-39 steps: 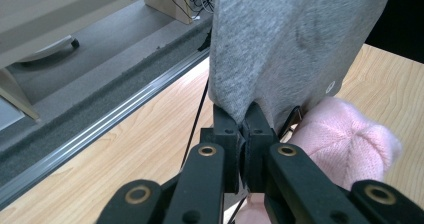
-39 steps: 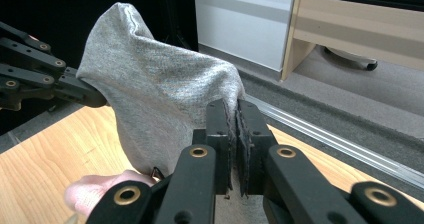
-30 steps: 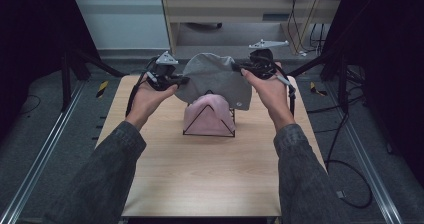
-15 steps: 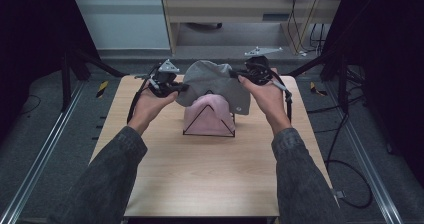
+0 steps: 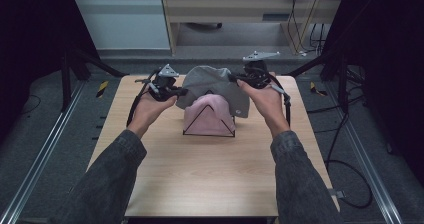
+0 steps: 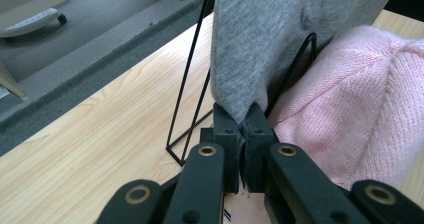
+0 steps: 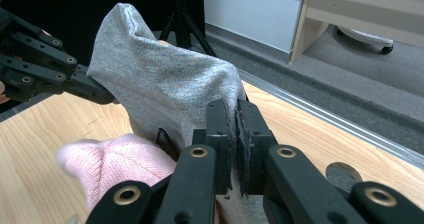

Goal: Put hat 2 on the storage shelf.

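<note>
Now 2 grippers clamp 1 grey hat (image 5: 212, 86) by its edges: left gripper (image 5: 176, 91) at its left edge, right gripper (image 5: 235, 78) at its right. Hat hangs spread over wire stand (image 5: 209, 120), far of table (image 5: 200, 169) middle. Pink hat (image 5: 209, 115) sits on the stand beneath.

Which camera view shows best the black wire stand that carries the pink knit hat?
The high view: the black wire stand shows its whole triangular front over the pink knit hat. The left gripper view shows two upright wire loops, partly behind the grey hat. The right gripper view shows a wire tip.
</note>
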`<control>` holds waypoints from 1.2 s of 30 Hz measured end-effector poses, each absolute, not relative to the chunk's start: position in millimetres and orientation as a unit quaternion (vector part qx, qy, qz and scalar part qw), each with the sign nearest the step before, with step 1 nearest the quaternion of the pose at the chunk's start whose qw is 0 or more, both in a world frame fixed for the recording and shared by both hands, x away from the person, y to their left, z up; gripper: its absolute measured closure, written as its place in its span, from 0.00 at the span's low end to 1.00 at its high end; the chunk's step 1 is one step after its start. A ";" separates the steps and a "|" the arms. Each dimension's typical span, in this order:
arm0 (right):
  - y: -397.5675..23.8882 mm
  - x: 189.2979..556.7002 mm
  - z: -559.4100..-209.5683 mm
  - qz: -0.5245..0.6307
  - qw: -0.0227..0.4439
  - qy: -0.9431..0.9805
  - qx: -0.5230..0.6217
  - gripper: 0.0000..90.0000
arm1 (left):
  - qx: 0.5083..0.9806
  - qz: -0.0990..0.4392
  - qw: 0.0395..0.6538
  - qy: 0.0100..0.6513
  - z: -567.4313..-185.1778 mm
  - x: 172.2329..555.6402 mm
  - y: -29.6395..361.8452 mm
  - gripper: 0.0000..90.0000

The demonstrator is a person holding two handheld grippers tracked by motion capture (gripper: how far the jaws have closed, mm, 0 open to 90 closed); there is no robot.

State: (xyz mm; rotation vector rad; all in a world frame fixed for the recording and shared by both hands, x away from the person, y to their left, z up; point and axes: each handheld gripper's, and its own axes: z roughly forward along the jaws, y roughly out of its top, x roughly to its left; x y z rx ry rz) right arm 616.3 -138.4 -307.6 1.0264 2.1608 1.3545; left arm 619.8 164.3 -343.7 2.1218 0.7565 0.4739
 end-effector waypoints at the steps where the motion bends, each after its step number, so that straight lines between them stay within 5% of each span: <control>1: -138.2 616.1 -307.5 0.484 0.195 0.771 0.366 0.95 | 0.842 0.188 0.408 0.299 -343.7 619.4 164.4 0.97; 36: -125.9 621.0 -341.5 0.453 0.177 0.790 0.374 0.95 | 0.853 0.176 0.372 0.322 -377.2 620.5 173.5 0.97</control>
